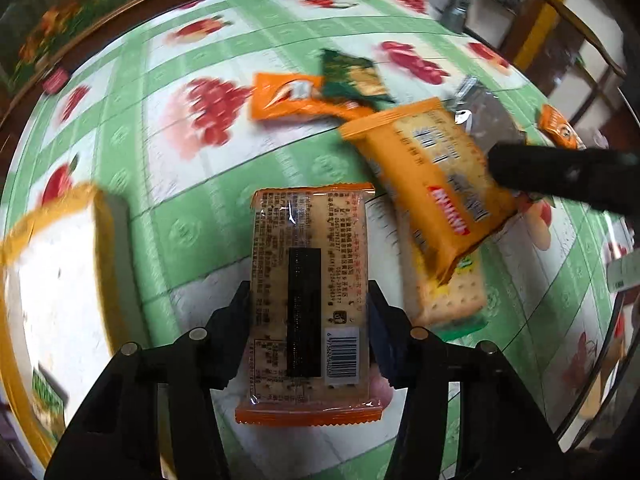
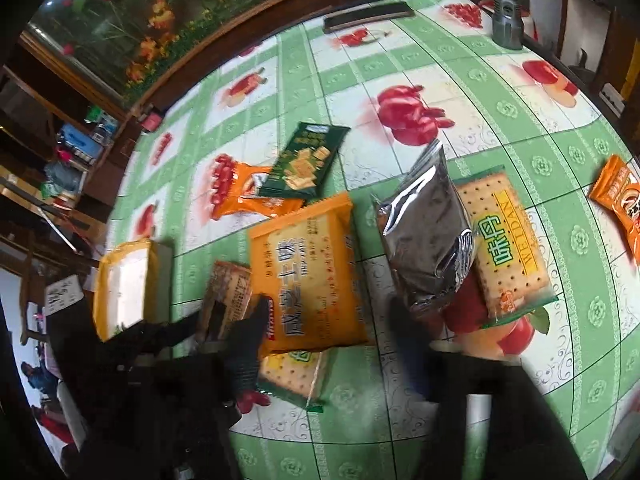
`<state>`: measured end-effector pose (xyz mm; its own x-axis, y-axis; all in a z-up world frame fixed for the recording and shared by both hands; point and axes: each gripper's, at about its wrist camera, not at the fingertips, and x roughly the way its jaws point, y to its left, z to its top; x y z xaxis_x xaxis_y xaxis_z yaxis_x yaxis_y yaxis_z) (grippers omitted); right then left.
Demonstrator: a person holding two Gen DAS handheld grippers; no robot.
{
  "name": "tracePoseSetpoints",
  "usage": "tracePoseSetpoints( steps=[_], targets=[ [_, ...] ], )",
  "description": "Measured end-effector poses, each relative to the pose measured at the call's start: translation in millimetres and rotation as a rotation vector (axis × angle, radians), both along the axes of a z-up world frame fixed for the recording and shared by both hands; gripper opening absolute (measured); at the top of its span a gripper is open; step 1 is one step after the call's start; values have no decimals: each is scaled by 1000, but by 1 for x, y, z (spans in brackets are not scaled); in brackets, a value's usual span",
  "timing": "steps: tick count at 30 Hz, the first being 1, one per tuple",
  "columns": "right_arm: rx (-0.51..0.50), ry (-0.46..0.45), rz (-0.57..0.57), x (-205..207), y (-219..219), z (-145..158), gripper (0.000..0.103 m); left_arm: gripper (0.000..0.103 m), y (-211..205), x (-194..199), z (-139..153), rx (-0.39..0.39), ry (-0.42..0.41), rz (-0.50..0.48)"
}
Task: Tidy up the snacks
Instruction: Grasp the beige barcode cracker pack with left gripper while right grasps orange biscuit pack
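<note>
While the cracker packet (image 1: 308, 300) sits clamped back-side up between the left gripper (image 1: 308, 308) fingers above the desk (image 1: 192, 200), the right gripper (image 2: 324, 332) hangs with jaws spread around the orange biscuit pack (image 2: 308, 272). That pack overlaps a green-edged cracker packet (image 2: 292, 376). Just beside lie a silver foil bag (image 2: 424, 236) and an open yellow box (image 2: 124, 284).

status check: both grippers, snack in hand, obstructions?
Left gripper shut on cracker pack. Right gripper open over orange biscuit pack. Yellow box close left; silver bag beside.
</note>
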<state>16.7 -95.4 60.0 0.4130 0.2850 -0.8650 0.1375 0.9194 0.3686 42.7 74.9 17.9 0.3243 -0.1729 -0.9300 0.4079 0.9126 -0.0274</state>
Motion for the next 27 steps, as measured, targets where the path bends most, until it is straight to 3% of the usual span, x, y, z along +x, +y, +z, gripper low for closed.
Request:
tracePoseSetpoints(
  steps=[5,9,12,14,21,27],
  targets=[
    [-58,-42,70,10,19,7,74,52,4,-1,-2,4,-2,37],
    [-159,12,126,29,43,-8,76,65,1,-4,-5,5,-14,46],
    [-232,39,137,38,55,-22,73,66,1,-4,-6,-6,-34,57],
    [-201,50,111,38,50,-26,72,52,5,-4,-3,-13,-51,68],
    [-112,61,54,25,27,-21,71,52,31,-8,10,-104,-22,147],
    [-30,27,35,4,12,-3,71,52,48,-29,39,-187,-53,216]
  ],
)
